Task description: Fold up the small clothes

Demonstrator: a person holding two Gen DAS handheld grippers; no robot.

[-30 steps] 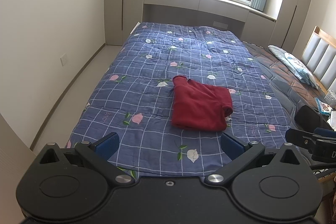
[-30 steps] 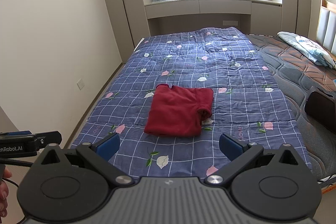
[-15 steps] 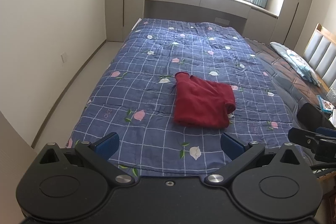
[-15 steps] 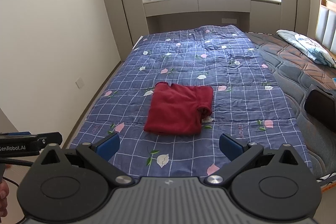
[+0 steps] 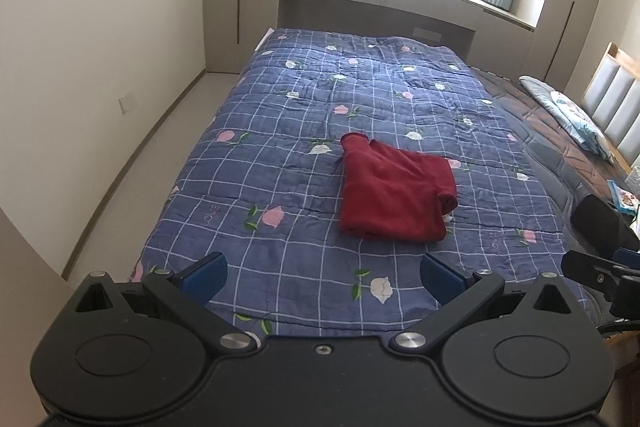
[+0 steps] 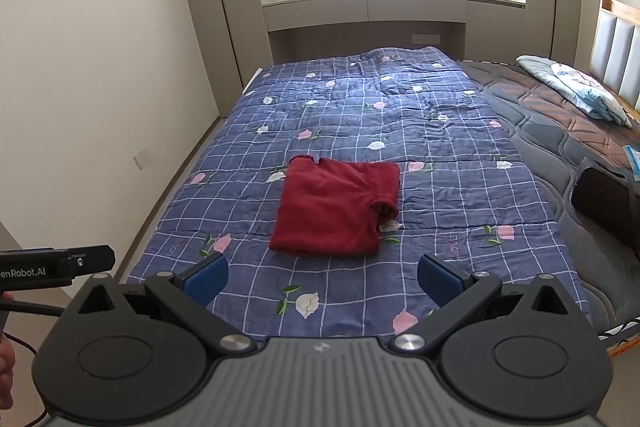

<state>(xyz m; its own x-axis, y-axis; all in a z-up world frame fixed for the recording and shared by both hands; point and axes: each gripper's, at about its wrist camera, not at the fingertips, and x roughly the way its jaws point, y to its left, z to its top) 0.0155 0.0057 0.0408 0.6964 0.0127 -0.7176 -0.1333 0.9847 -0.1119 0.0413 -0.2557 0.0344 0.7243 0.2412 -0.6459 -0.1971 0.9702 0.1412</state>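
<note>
both grippers have backed away from the bed (image 5: pixel 280 187) | left gripper (image 5: pixel 322 277) and right gripper (image 6: pixel 322 277) wide open, empty | red shirt (image 6: pixel 338 209) lies folded mid-quilt | fold looks finished

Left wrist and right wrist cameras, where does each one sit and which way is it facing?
Left wrist: on the left tool, facing the window across the blue checked floral quilt; its blue fingers spread wide, right tool's tip at the right edge.
Right wrist: on the right tool, same heading; open fingers, left tool's tip at the left edge.
Shared: the folded red shirt lying on the quilt.
</note>
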